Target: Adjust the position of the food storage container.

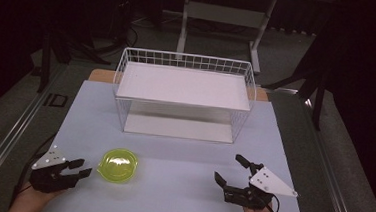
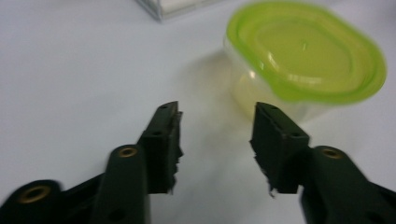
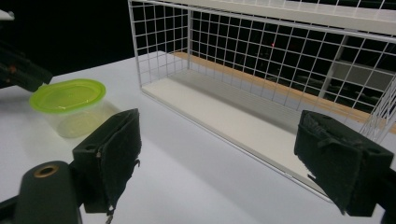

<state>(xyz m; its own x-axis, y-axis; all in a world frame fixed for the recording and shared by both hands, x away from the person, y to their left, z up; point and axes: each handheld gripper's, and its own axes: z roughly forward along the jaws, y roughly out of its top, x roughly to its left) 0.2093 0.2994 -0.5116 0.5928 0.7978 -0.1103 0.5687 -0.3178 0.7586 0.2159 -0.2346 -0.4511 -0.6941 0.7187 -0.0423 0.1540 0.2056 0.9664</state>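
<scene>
A clear plastic tub with a lime-green lid (image 1: 117,164) stands on the pale table top near the front left. My left gripper (image 1: 86,166) lies just left of it, close to the surface. In the left gripper view the jaws (image 2: 217,109) stand partly apart with nothing between them, and the tub (image 2: 303,51) sits ahead and to the right, its wall near the right fingertip (image 2: 268,116). My right gripper (image 1: 227,166) rests at the front right, open wide. In the right gripper view (image 3: 219,116) it holds nothing, with the tub (image 3: 67,95) far off at the left.
A white wire rack (image 1: 185,86) with a solid upper shelf and a lower shelf stands at the back middle of the table; its mesh front (image 3: 261,56) faces the right gripper. Dark floor and stands surround the table (image 1: 169,200).
</scene>
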